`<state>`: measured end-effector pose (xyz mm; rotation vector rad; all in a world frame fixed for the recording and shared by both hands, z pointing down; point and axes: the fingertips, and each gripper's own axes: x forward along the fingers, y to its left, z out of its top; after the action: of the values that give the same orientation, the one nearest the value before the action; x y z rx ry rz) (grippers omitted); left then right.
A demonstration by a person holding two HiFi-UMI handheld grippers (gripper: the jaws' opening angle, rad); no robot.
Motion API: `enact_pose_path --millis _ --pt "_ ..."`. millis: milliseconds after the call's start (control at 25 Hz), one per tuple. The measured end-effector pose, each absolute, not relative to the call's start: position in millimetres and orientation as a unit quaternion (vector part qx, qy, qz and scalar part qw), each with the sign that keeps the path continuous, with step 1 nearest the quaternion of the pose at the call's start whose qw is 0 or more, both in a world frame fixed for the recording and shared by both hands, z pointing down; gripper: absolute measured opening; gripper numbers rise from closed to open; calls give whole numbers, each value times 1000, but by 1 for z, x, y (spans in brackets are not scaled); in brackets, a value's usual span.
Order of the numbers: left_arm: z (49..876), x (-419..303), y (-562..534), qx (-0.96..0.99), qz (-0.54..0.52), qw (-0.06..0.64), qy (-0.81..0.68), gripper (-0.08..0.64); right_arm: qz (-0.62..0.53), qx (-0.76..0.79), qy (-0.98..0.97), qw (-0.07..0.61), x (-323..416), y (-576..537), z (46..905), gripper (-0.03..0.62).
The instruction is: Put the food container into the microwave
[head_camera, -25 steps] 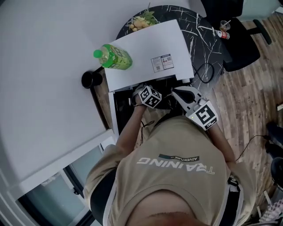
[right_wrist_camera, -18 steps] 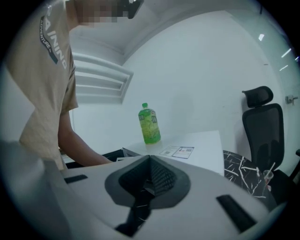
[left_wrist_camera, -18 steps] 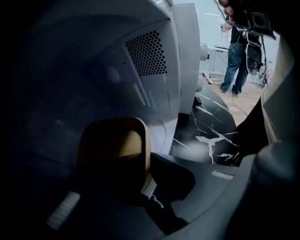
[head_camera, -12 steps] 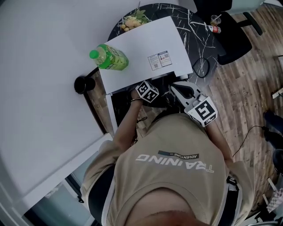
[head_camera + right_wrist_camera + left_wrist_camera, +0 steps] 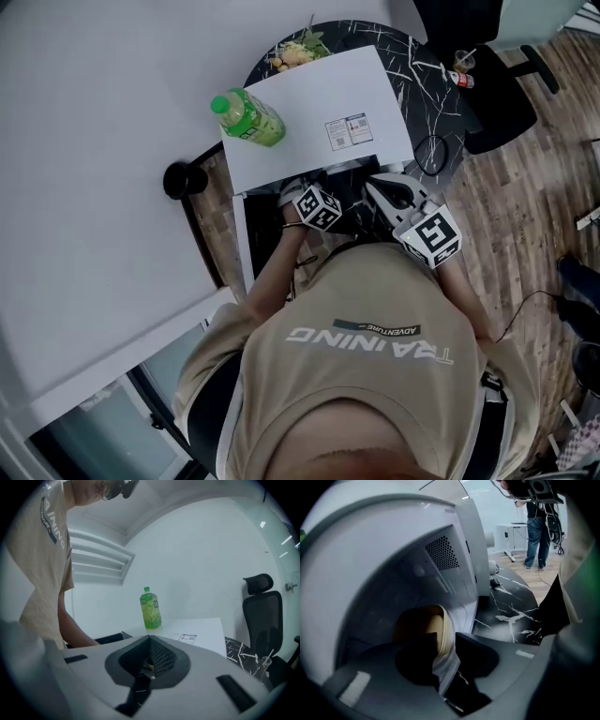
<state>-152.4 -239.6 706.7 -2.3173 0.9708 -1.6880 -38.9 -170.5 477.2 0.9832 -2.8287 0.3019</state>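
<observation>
1. The left gripper is clamped on the rim of the food container, a round tan tub with a paler edge, seen low and left of centre in the left gripper view.
2. The container lies just past the jaw tips, inside the cavity of the microwave. The wall's perforated vent shows above it, near upper centre.
3. Whether the container's base touches the cavity floor cannot be told.
4. The right gripper has its jaws pressed together with nothing between them. In the head view it is outside the microwave, by the front right corner.
5. A green bottle stands on the microwave's white top, upper left of centre.
6. The microwave rests on a black marble table, and an office chair is at upper right.
</observation>
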Motion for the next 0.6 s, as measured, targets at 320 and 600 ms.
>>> enact_pose_path --millis 320,600 --pt "661 -160 -201 -785 -486 -15 384 104 80 312 -944 77 -49 -171 473 9" --pt "603 -145 -187 -830 -327 -133 432 10 49 304 -947 94 -54 -180 467 9"
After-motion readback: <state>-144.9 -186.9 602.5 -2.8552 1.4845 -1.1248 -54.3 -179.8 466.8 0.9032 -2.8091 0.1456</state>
